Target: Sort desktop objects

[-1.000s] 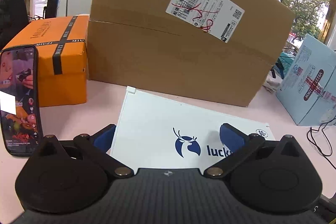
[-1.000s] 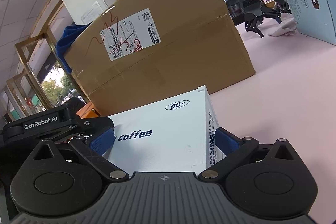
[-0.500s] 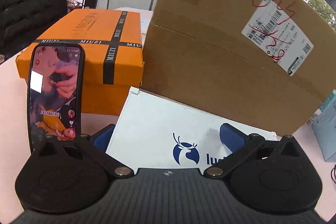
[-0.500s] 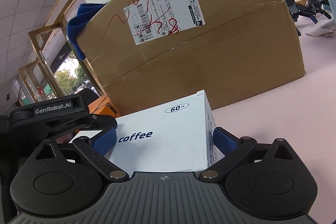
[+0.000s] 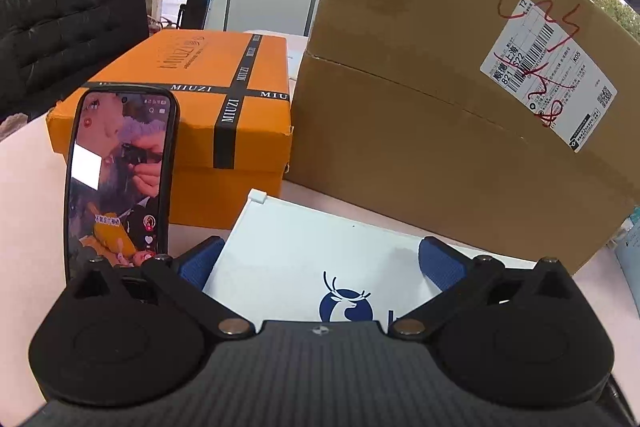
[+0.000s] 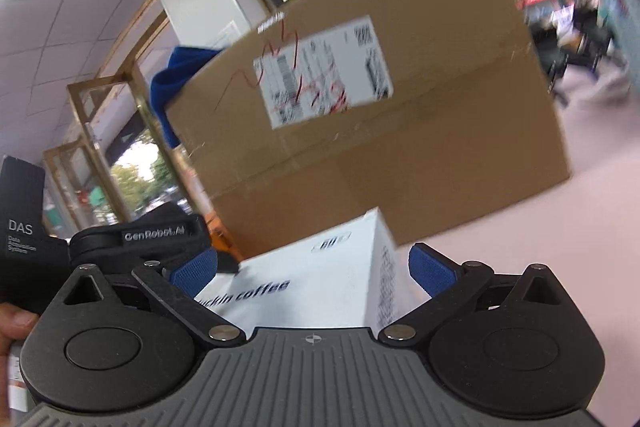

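- The white coffee box [image 5: 320, 247] is smooth, flat-sided cardboard with a blue deer logo, sitting on the pale pink table [image 6: 560, 247] just in front of the big cardboard carton [image 5: 440, 115].
- My left gripper [image 5: 320, 261] is spread wide, its textured blue pads either side of the box's one end. Can't tell if they touch.
- My right gripper [image 6: 314, 273] does the same at the other end.
- A phone [image 5: 120, 179] stands upright by the glossy orange box [image 5: 200, 87].

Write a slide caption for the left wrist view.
Left claw open astride a white coffee box, a lit phone upright at left, orange box and cardboard carton behind.
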`<state>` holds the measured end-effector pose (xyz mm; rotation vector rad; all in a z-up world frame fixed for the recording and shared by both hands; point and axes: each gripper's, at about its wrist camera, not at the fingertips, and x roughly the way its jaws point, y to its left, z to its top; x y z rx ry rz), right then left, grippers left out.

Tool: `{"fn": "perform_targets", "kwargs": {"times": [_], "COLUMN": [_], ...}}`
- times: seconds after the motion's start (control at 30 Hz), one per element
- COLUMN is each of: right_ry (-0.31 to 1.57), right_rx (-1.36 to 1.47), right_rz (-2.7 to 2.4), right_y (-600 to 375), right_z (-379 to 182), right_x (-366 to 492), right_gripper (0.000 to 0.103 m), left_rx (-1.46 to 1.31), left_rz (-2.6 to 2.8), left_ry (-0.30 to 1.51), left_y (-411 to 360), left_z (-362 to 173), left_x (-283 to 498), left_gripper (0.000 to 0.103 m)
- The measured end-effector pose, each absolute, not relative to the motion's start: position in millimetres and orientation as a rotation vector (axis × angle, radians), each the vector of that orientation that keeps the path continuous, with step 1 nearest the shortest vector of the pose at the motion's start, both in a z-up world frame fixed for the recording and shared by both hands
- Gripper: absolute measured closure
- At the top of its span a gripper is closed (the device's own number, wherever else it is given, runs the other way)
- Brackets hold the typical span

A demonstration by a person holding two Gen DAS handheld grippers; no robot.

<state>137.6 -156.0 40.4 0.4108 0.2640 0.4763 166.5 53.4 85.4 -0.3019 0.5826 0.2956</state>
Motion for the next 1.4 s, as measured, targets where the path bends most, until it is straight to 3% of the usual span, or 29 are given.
{"fn": "perform_targets", "kwargs": {"times": [0.13, 0.3, 0.43, 0.7, 0.9, 1.03, 1.13, 1.27, 1.4], "right_ry": [0.2, 0.107, 0.02, 0.028, 0.143, 0.185, 0.302, 0.5, 0.584], "right_rx": [0.349, 0.32, 0.278, 0.122, 0.247, 0.144, 0.108, 0.128, 0.09], "right_rz": [0.396, 0.355, 0.3, -0.004, -0.079, -0.166, -0.237, -0.277, -0.304], "right_y": [-158.0, -177.7, -214.4, -277.5, -332.5, -358.6, -366.3, -369.3, -362.6], "right_z": [57.4, 75.6, 76.7, 70.1, 61.2, 46.1, 27.2, 11.1, 3.1], "right_x": [115.9, 82.0, 57.4, 58.5, 86.7, 99.9, 119.5, 141.0, 141.4], "right_gripper": [0.0, 0.0, 0.0, 0.0, 0.0, 0.0, 0.0, 0.0, 0.0], "left_rx": [-0.324, -0.436, -0.406, -0.245, -0.169, -0.157, -0.104, -0.131, -0.051], "left_rz": [0.346, 0.361, 0.115, -0.262, -0.233, -0.284, -0.25, -0.225, -0.248], "left_ry": [0.475, 0.136, -0.005, 0.204, 0.278, 0.348, 0.403, 0.618, 0.644], "left_y": [51.7, 47.8, 24.5, -78.6, -162.6, -189.7, -201.6, -192.9, -197.1], "left_z": [92.9, 105.0, 110.0, 95.7, 75.4, 49.3, 25.8, 3.2, -2.1], "left_x": [149.9, 100.6, 68.7, 67.0, 84.5, 121.2, 150.3, 187.4, 190.8], "left_gripper": [0.0, 0.0, 0.0, 0.0, 0.0, 0.0, 0.0, 0.0, 0.0]}}
